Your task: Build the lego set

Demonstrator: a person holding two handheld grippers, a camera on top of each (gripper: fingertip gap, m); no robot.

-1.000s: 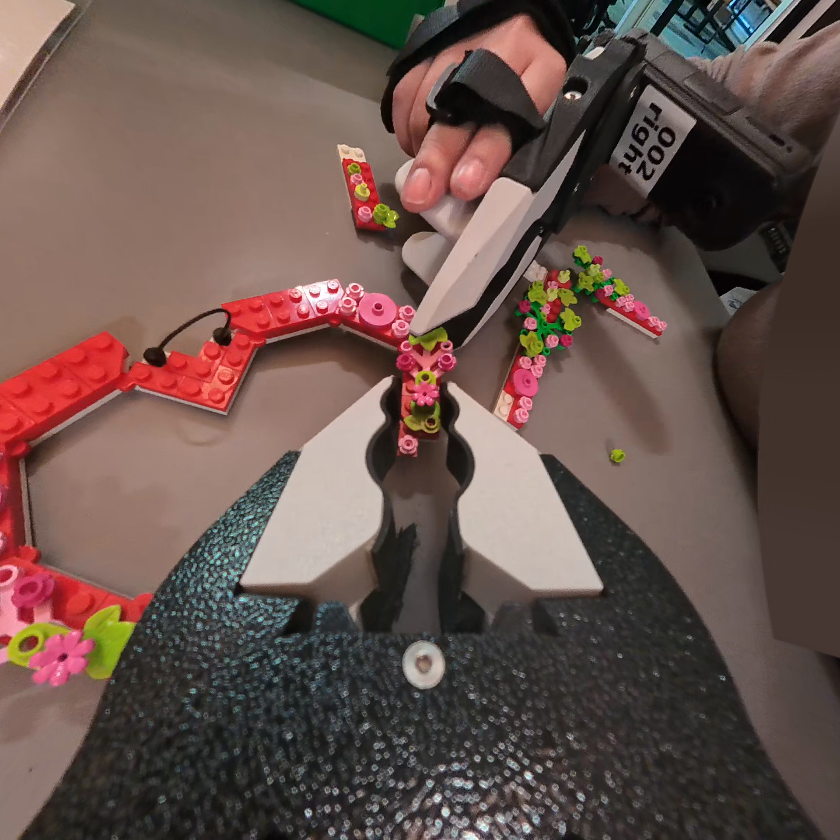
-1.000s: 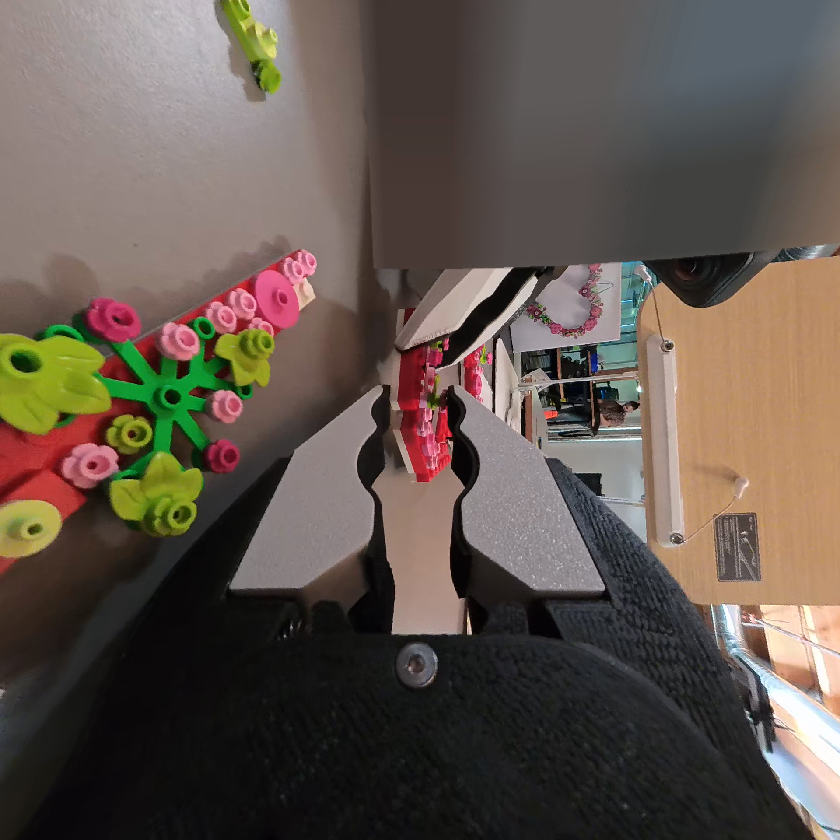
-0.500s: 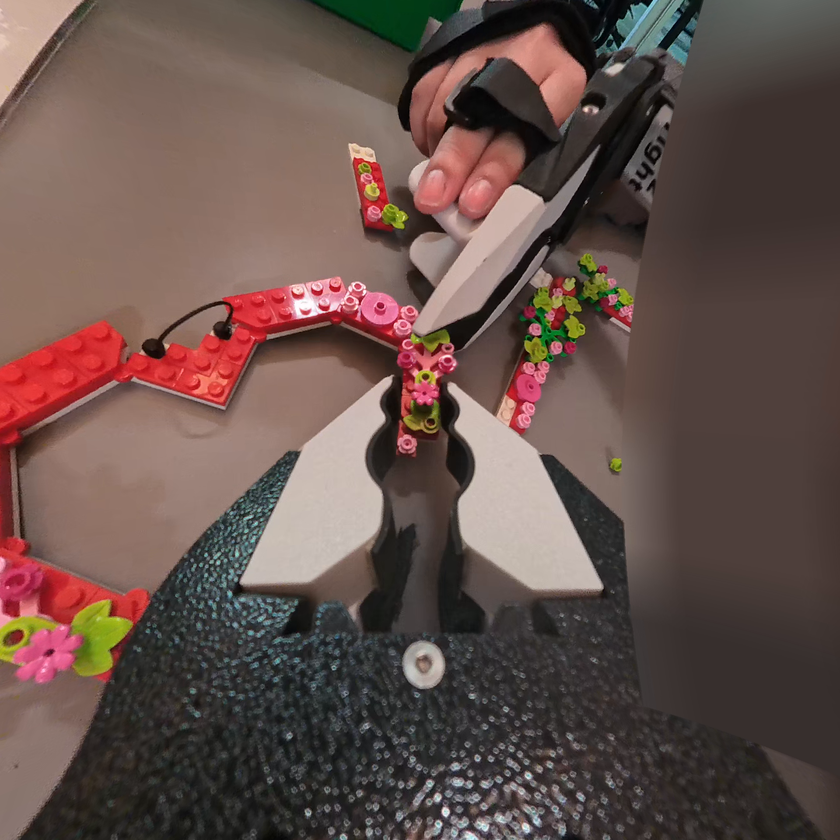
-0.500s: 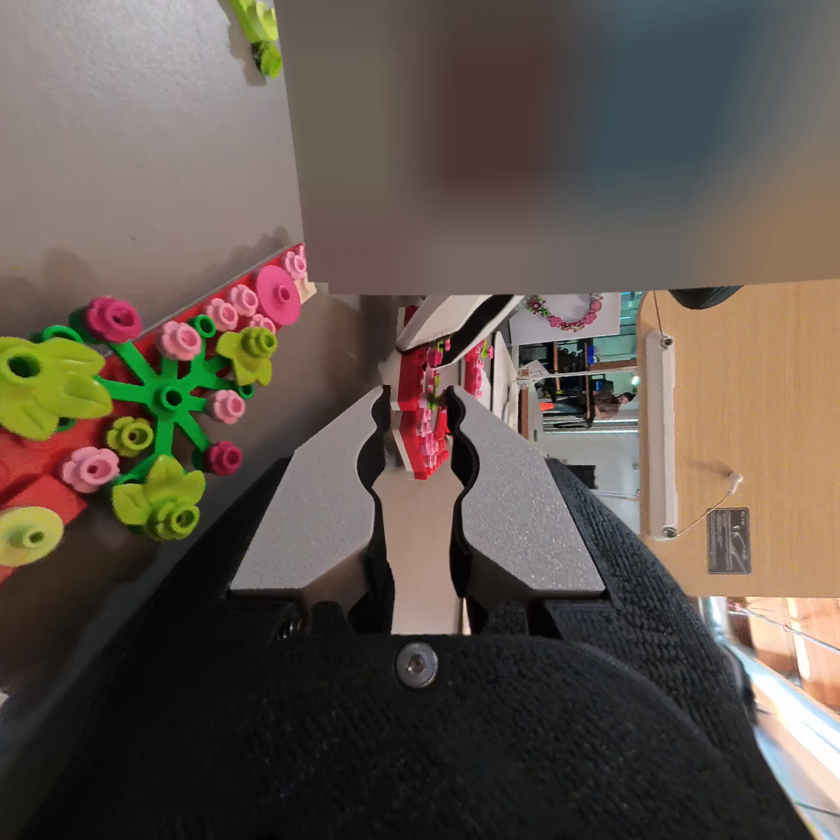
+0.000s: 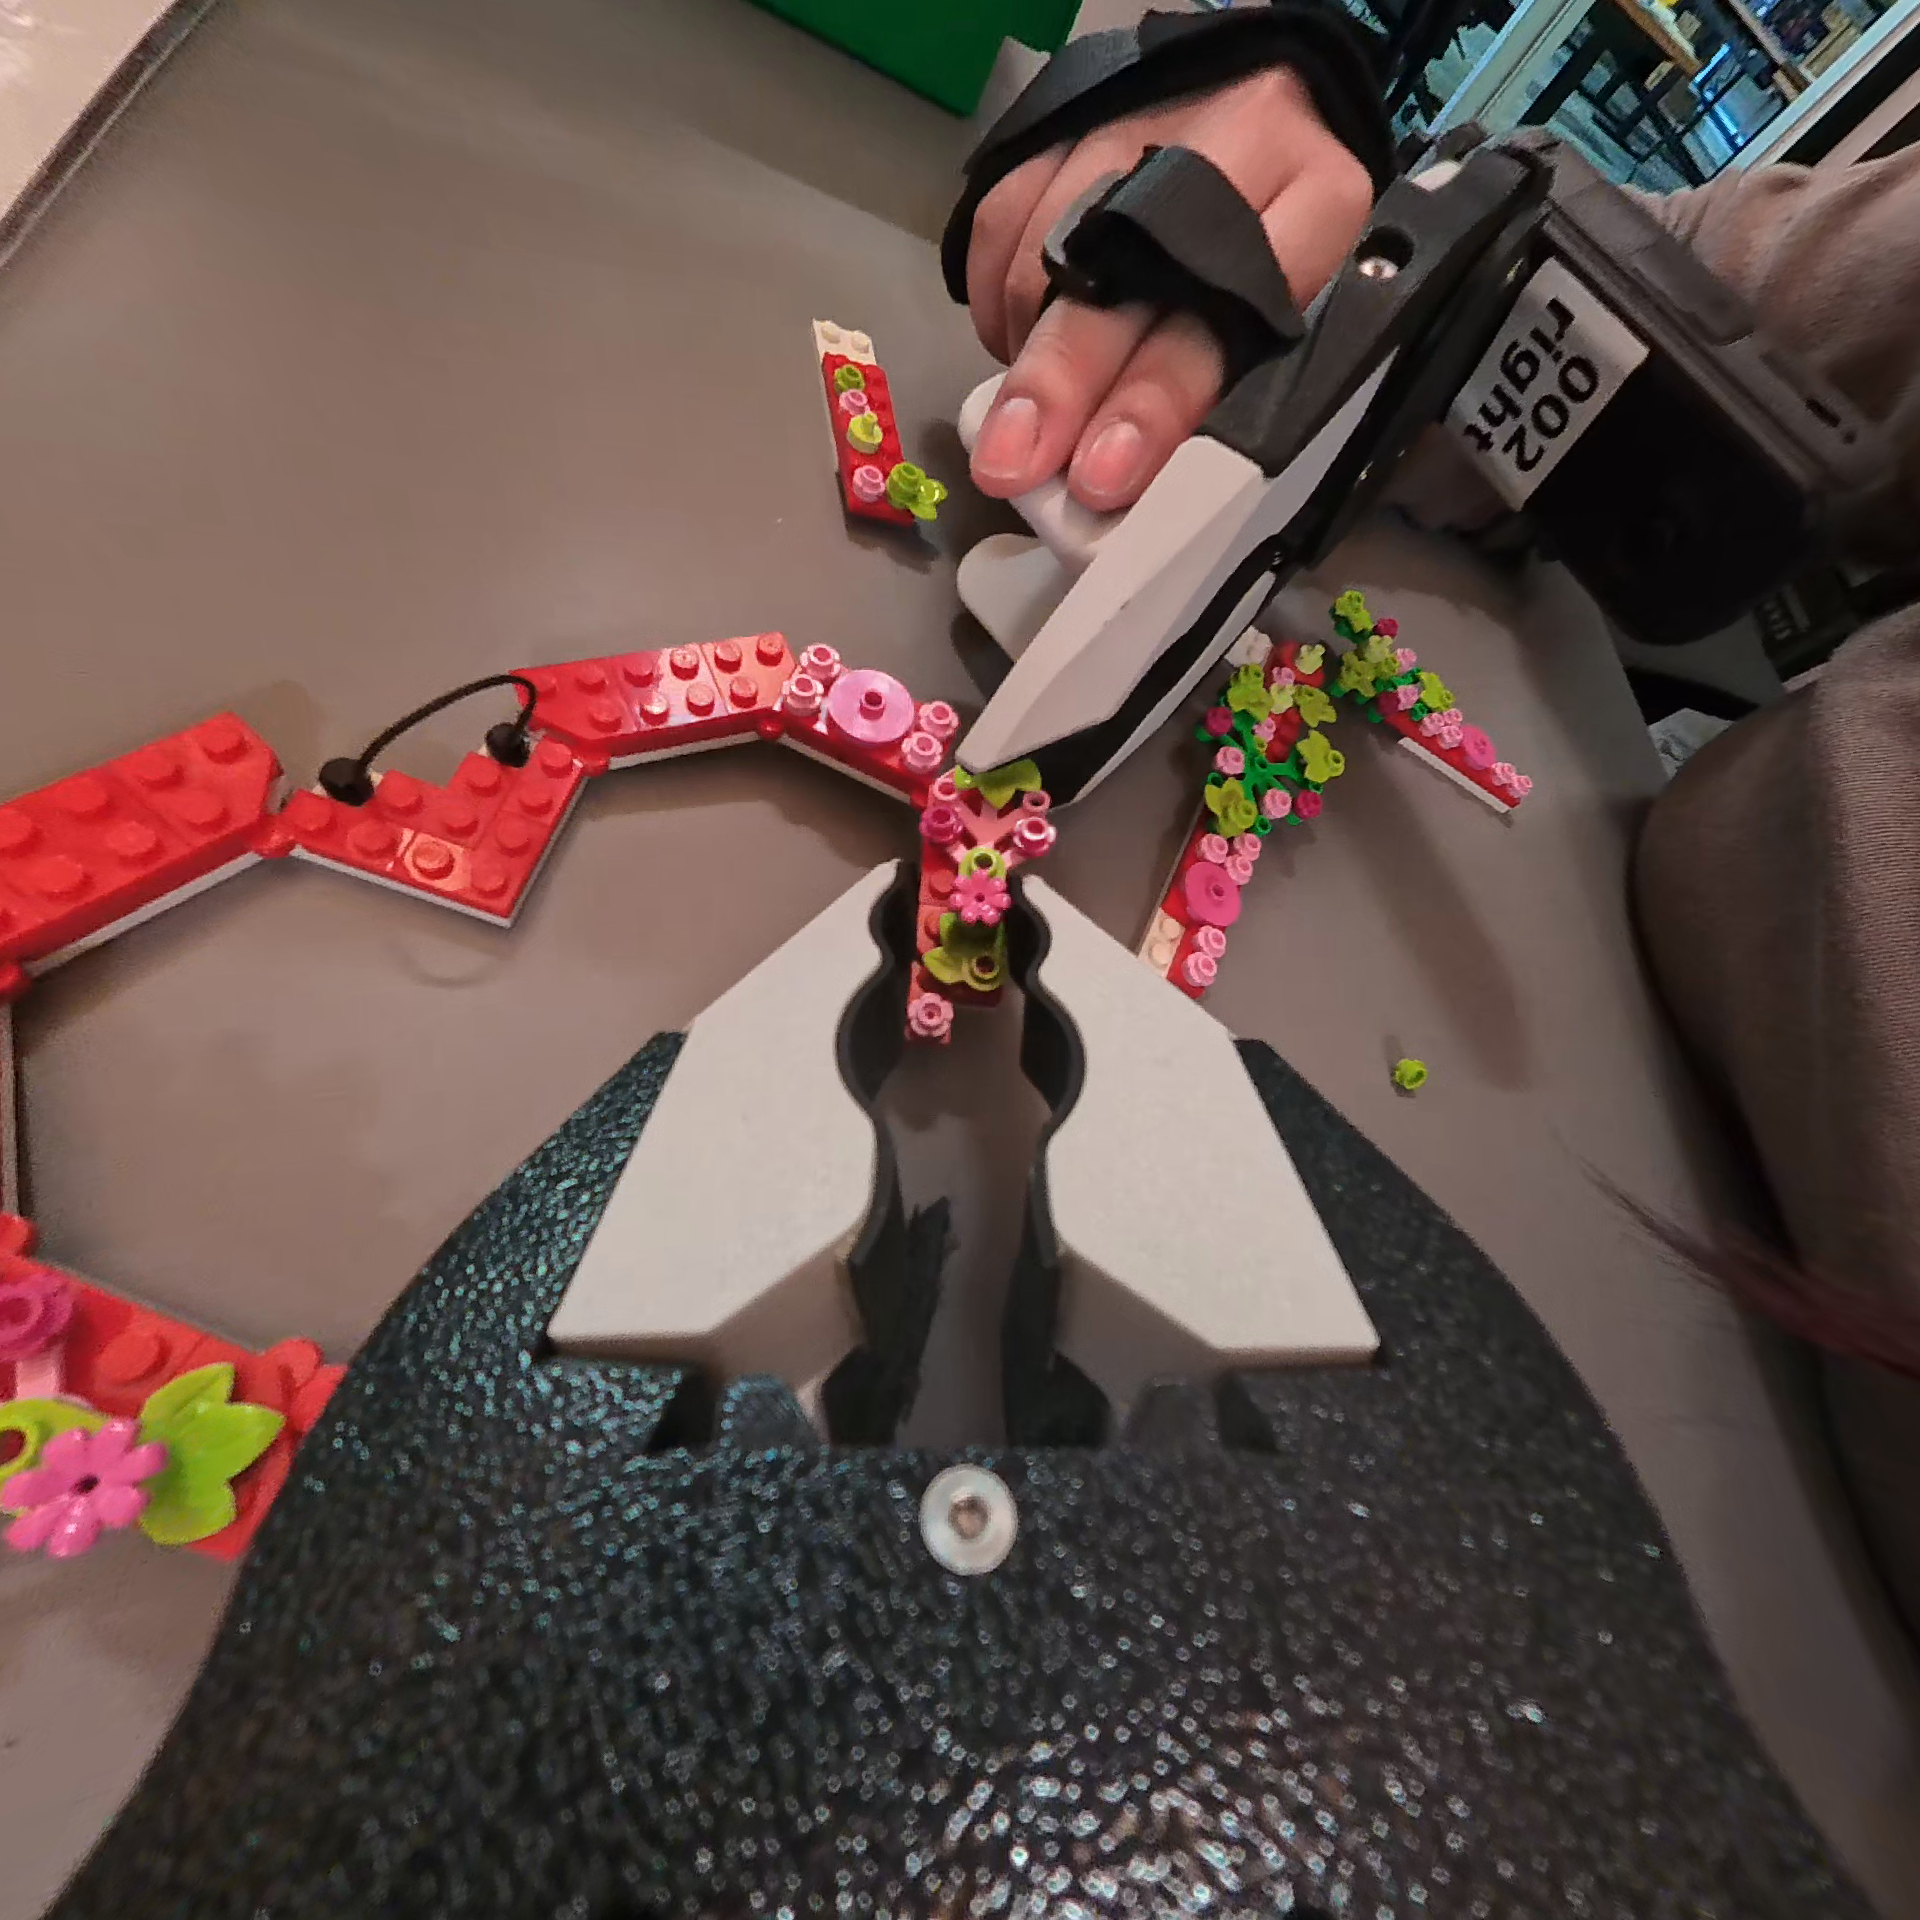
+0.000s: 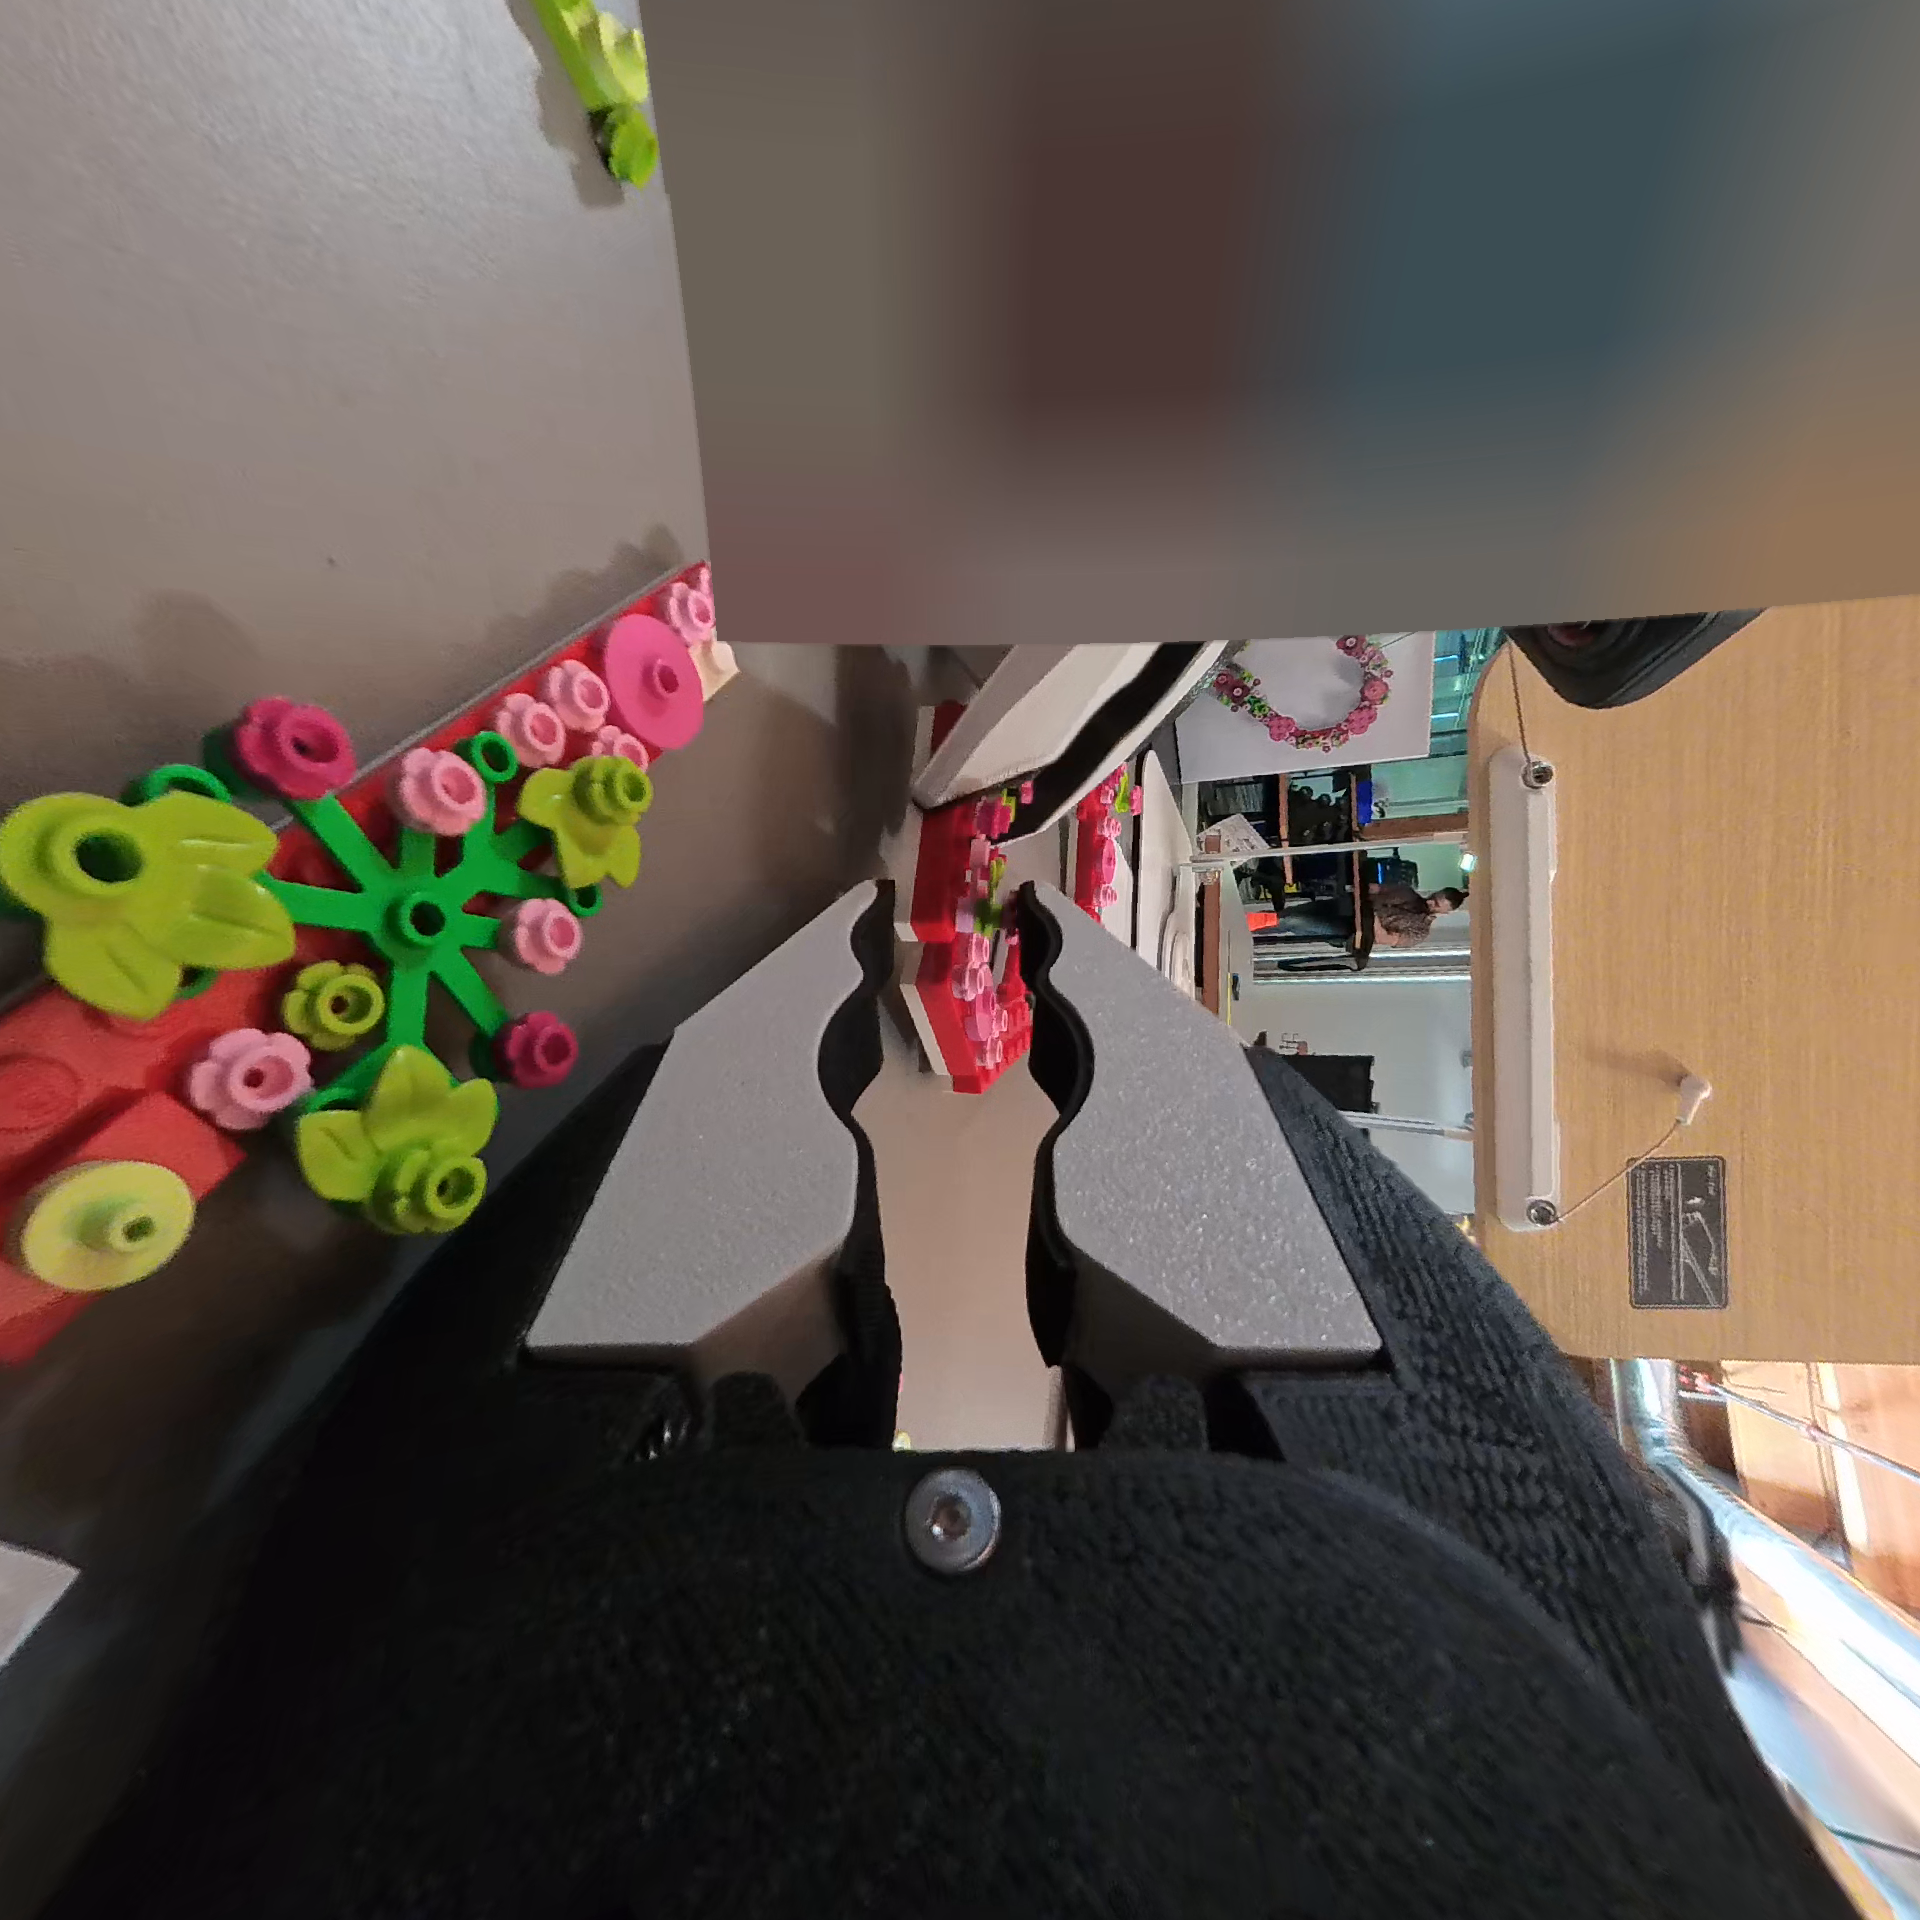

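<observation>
A red lego chain [image 5: 644,707] with white undersides lies in a zigzag on the grey table [image 5: 416,312]. My left gripper [image 5: 961,899] is shut on a short red segment with pink and lime flowers [image 5: 971,935], held against the chain's right end. My right gripper [image 5: 1003,764] comes in from the upper right, its tips at that same joint. In the right wrist view my right gripper [image 6: 954,899] is shut on the red chain's end piece [image 6: 966,987], and a finger of the left gripper [image 6: 1039,717] shows just beyond it.
Loose flowered strips lie at the right [image 5: 1236,831], far right [image 5: 1444,717] and back [image 5: 868,436]. A tiny lime piece [image 5: 1410,1073] lies alone. A black cord [image 5: 426,717] loops on the chain. A flowered chain part [image 5: 104,1455] is at lower left. A gloved hand [image 5: 1122,312] holds the right gripper. Only a small space, under 4 cm, lies between the two pairs of fingers.
Both grippers stay shut at the same joint. The views have shifted only slightly; the flowered segment and the chain have not visibly moved.
</observation>
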